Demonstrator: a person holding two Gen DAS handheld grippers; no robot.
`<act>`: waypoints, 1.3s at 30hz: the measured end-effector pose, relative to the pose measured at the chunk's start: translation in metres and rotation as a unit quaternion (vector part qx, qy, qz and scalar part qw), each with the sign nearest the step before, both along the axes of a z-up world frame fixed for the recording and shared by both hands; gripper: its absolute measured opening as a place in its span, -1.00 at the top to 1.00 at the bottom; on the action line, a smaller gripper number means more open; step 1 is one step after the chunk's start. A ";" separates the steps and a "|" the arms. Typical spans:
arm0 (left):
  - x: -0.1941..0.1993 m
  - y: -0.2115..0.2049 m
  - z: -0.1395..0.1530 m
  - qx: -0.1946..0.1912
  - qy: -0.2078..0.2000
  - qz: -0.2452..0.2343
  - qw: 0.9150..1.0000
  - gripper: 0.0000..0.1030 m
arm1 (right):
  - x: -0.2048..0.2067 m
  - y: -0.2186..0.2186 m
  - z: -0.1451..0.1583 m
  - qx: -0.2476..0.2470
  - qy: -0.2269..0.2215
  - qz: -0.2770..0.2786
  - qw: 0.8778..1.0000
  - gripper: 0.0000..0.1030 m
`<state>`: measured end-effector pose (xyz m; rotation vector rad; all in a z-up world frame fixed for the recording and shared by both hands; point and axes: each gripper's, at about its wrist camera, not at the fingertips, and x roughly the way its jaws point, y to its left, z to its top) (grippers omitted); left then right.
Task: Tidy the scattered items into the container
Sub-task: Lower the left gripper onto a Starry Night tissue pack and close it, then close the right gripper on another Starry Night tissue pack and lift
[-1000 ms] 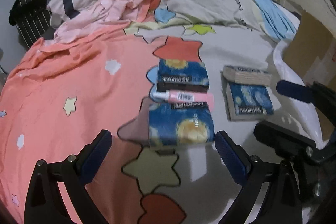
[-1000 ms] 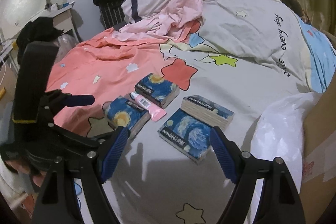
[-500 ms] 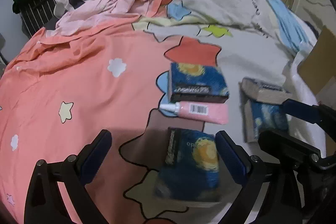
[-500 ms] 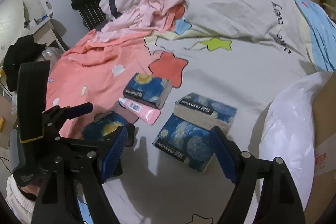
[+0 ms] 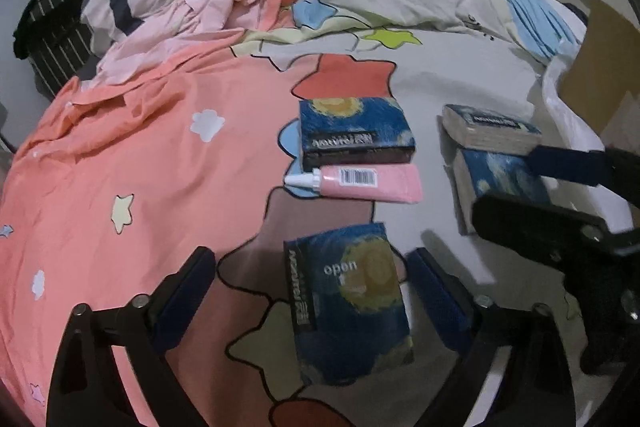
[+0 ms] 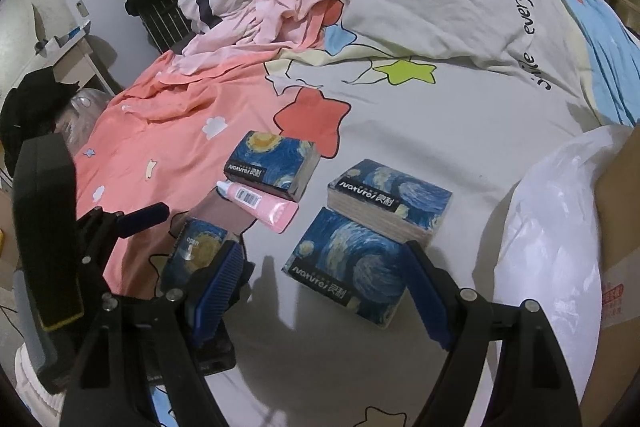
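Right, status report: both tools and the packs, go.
Left tool closing around nearest tissue pack, pads not touching yet. Right tool open over another pack. Pink tube lies clear.

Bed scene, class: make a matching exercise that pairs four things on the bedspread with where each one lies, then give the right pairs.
Things
1. pink squeeze tube with a barcode
2. blue starry tissue pack printed "open"
3. white plastic bag
4. red star printed on the bedspread

Places
A. between the fingers of the left hand-held gripper, whose jaws are closing
B. at the right edge, against the brown cardboard box
C. just beyond the farthest tissue pack
D. between two tissue packs

Pairs: 1-D, 2-A, 3-B, 4-C
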<state>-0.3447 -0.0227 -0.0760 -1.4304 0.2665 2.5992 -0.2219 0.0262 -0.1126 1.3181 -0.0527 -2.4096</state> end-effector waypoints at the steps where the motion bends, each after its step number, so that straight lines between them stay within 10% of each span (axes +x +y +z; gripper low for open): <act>1: 0.000 -0.002 0.001 0.018 -0.010 -0.005 1.000 -0.49 | 0.000 0.000 0.000 0.002 0.000 0.000 1.000 -0.51; 5: 0.006 -0.005 0.006 0.021 -0.013 -0.010 1.000 0.05 | 0.001 -0.001 -0.001 0.003 -0.002 -0.004 1.000 -0.52; 22: 0.025 -0.007 0.008 0.052 -0.037 -0.043 0.997 0.07 | -0.002 -0.005 -0.010 0.073 0.002 -0.001 0.997 -0.51; 39: 0.037 0.002 0.011 0.054 -0.039 -0.067 0.996 0.07 | 0.013 0.017 -0.013 0.010 -0.018 0.002 1.000 -0.34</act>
